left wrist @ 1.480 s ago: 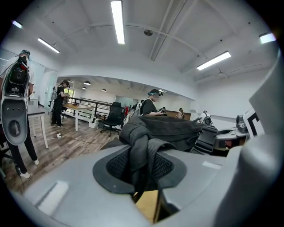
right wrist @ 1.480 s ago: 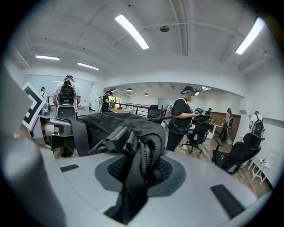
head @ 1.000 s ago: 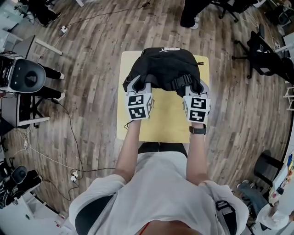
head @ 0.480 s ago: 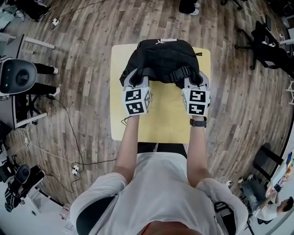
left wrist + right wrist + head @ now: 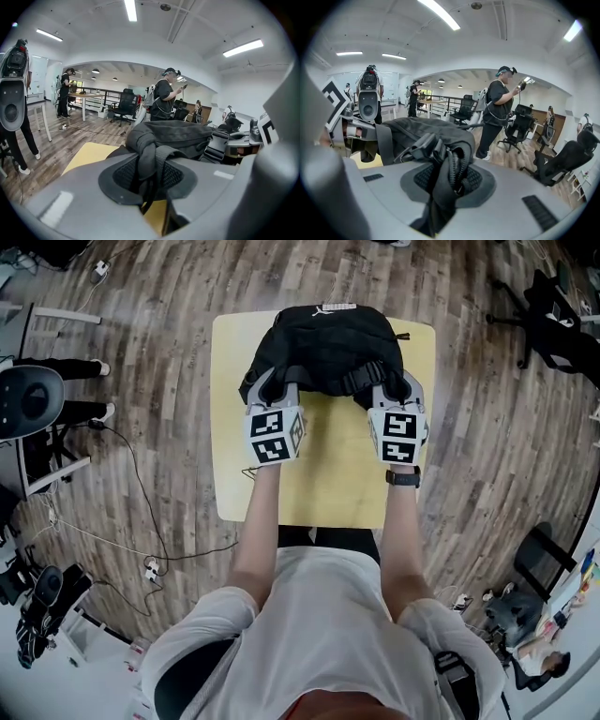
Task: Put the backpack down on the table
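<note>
Black backpack [image 5: 323, 343] being held over the far end of a yellow table [image 5: 328, 488], in an office with a wood-plank floor [image 5: 159, 343].
The left gripper [image 5: 266, 395] is clamping a fold of its fabric and a strap; the right gripper [image 5: 395, 392] is pinching its zippered edge.

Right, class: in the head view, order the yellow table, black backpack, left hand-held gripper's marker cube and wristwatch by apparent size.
1. yellow table
2. black backpack
3. marker cube
4. wristwatch
</note>
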`<state>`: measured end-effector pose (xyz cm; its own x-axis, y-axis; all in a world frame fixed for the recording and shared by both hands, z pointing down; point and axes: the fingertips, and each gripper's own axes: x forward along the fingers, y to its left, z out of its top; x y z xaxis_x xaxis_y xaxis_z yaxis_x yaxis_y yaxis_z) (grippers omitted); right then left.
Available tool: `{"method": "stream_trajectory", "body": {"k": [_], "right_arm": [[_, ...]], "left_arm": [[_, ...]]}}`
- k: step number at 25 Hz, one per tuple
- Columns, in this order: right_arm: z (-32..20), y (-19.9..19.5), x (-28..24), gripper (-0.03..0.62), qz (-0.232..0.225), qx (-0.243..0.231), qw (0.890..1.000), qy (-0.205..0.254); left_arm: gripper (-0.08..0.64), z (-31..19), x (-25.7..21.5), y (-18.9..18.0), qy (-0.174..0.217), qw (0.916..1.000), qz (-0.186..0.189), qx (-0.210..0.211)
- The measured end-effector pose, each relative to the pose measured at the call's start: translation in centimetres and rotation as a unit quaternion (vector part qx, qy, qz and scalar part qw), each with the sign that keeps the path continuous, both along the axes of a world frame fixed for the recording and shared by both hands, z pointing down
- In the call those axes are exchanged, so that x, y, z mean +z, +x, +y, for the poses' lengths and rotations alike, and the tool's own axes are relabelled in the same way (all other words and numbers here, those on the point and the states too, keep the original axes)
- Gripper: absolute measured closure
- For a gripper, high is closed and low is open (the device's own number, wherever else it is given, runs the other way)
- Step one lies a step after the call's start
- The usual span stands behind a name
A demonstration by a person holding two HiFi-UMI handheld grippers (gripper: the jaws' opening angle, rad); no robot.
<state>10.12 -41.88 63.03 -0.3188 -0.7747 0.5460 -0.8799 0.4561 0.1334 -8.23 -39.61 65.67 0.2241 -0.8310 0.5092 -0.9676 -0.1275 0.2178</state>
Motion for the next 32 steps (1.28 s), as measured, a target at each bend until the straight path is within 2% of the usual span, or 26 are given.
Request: {"method": "stream_trajectory", "body": {"k": [7,14,17,21,26,32], "right_arm": [[0.2,-0.4,3.5,0.514,0.006,-0.004,0.999,-0.031],[0.7,0.4,5.7,0.514,0.018,-0.007,0.999,-0.039],[0.9,0.6,6.9,0.505,0.031,-0.003,0.998,-0.051],[1.3,0.5,8.9,0.462,0.050,-0.013,0.996,-0.078],[1.6,1.2,9.8,0.411,0.037,-0.008,0.995,-0.091],[2.0,2.2,10.2,0.357,0.010,0.007,0.995,-0.101]], "left_arm": [[0.483,0.5,3.6,-0.4,-0.027,0.9996,-0.003,0.001],[0.483,1.0,5.1,-0.1,-0.024,0.9996,-0.016,0.004],[0.482,1.1,5.9,-0.2,-0.022,0.9986,-0.046,0.014],[0.474,1.2,6.9,-0.7,-0.021,0.9956,-0.088,0.024],[0.457,1.5,7.9,-1.5,-0.018,0.9916,-0.122,0.040],[0.409,1.7,8.2,-2.2,-0.024,0.9941,-0.095,0.047]]}}
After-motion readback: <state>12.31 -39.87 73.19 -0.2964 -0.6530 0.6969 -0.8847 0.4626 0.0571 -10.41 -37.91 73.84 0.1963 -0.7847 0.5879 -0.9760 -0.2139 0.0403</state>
